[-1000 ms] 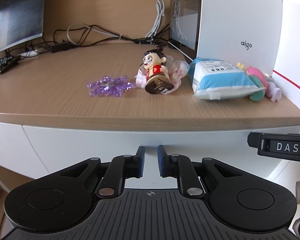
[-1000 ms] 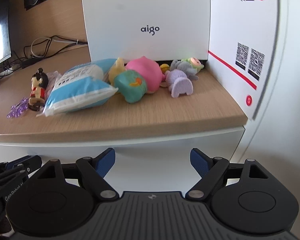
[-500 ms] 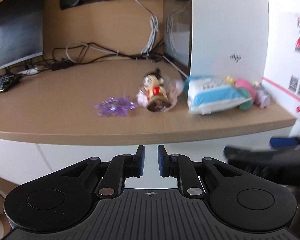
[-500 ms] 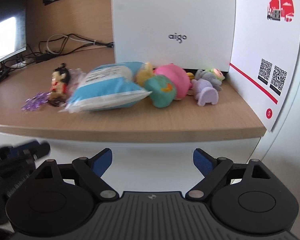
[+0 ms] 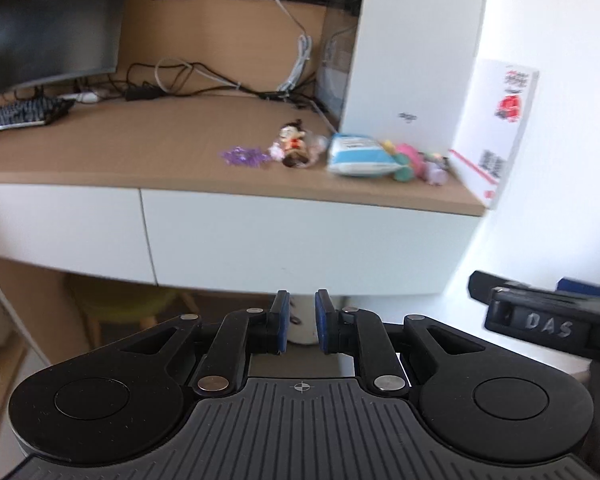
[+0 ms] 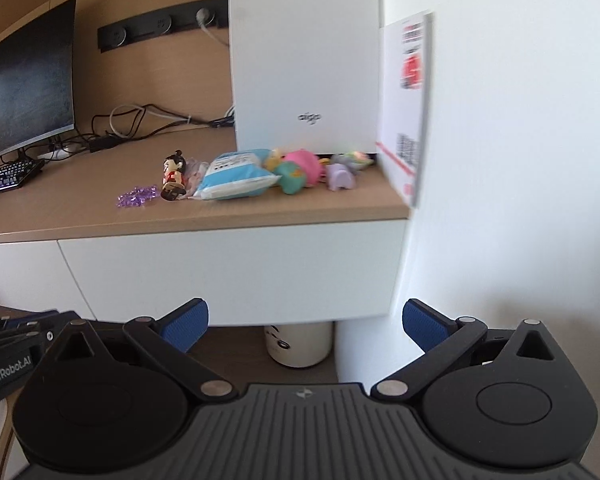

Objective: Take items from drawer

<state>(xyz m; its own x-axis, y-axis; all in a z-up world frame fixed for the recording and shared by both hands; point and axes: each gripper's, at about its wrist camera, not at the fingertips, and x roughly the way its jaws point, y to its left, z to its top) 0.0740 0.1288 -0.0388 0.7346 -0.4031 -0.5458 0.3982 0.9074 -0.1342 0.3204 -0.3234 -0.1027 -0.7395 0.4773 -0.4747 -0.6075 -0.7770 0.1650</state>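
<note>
We see the left gripper (image 5: 300,322) with its jaws nearly together, nothing between them; the right gripper (image 6: 305,326) has just been opening and stands wide apart, empty; both hang in front of the white drawer (image 6: 232,276), which looks closed, though blur makes the seam hard to read; on the desk (image 6: 80,200) above lie purple beads (image 6: 137,197), a figurine (image 6: 174,176), a blue-white packet (image 6: 236,176) and soft toys (image 6: 304,170), beside a white box (image 6: 304,60).
</note>
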